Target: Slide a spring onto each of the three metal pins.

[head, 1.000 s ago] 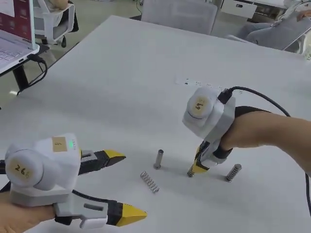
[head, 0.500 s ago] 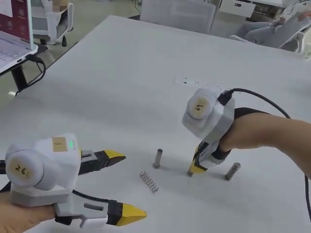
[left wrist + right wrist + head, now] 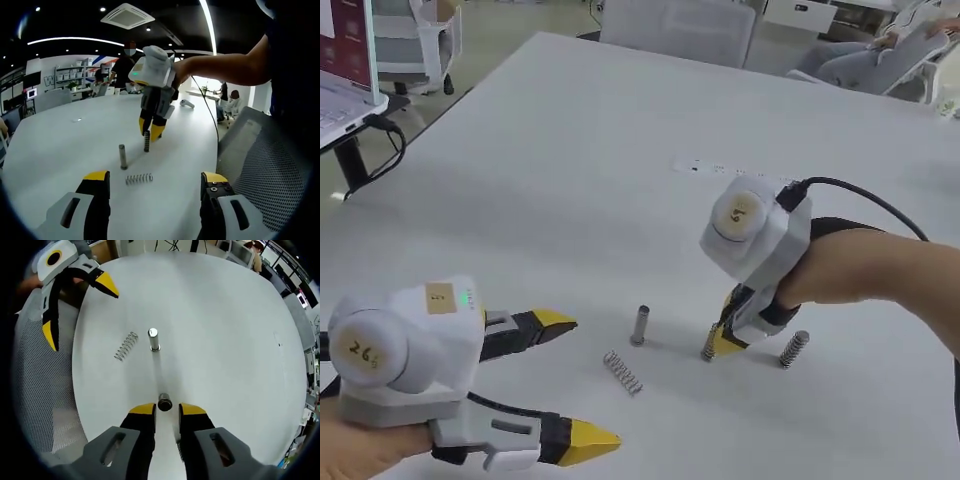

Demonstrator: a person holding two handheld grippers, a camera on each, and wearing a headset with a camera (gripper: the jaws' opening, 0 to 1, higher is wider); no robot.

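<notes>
The right gripper [image 3: 725, 343] is pointed tip-down, its yellow-tipped jaws only narrowly parted with nothing pinched, right at the top of a spring-sleeved silver metal pin [image 3: 165, 401]. A second sprung pin [image 3: 793, 349] is stood just beside it. The bare grey metal pin [image 3: 639, 326] is seen upright near a loose steel coil spring [image 3: 623, 372], which is laid flat on the white table [image 3: 570, 180]. The left gripper [image 3: 585, 380] is held wide open and empty.

1. Left hand-held gripper [image 3: 591, 380]: the round yellow sticker [image 3: 364, 351], at seven o'clock in the head view, reads "26".
2. Right hand-held gripper [image 3: 721, 345]: the round sticker [image 3: 735, 215] at three o'clock carries a digit, perhaps "5".
</notes>
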